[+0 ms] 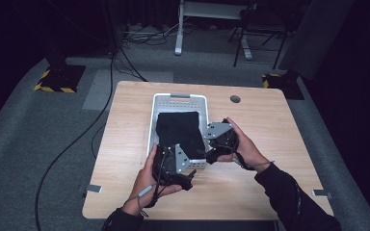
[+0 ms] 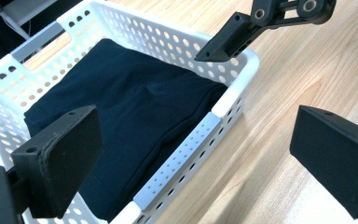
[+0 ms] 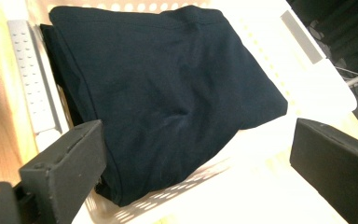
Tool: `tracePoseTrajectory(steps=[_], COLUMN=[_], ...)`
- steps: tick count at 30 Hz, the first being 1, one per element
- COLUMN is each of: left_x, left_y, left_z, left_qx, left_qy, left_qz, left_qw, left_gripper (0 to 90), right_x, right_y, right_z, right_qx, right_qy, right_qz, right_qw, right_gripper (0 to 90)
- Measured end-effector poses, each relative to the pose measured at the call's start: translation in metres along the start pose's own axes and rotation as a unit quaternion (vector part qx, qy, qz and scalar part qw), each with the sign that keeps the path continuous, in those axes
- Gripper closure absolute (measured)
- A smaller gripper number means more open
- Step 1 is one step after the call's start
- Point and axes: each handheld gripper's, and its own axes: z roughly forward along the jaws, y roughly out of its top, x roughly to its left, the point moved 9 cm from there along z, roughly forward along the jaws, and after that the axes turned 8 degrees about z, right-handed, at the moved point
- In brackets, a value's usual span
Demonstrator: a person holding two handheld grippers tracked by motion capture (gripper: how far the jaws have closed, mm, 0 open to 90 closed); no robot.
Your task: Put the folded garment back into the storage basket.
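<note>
Wooden table (image 1: 270, 144), centre of frame: we hold left tongs (image 2: 191, 154) and right tongs (image 3: 196, 163) wide and empty beside the white basket (image 1: 166, 101) containing the folded black garment (image 1: 179, 130). We judge a shallow pinch could unfold it.

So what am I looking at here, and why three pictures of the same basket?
A person sits at a wooden table holding a hand-operated two-jaw clamp in each hand: the left gripper and the right gripper. The high view comes from a camera overhead. The other two come from cameras riding on each gripper, looking out between its black jaws. On the table stands a white perforated basket holding a folded dark cloth. Both grippers are open, holding nothing, hovering at the basket's near end.
</note>
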Motion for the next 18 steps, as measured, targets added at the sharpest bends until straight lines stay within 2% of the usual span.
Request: tracePoseTrajectory(steps=[18], left_x=[-0.015], left_y=[0.016], left_z=[0.001], left_qx=[-0.013], left_qy=[-0.014], left_qz=[0.021], left_qw=[0.9996], left_gripper=[2.5], right_x=[0.004], right_y=[-0.009], right_z=[-0.023], right_qx=[-0.011], right_qy=[0.002], right_qz=[-0.008], right_qw=[0.9999], right_gripper=[3.6])
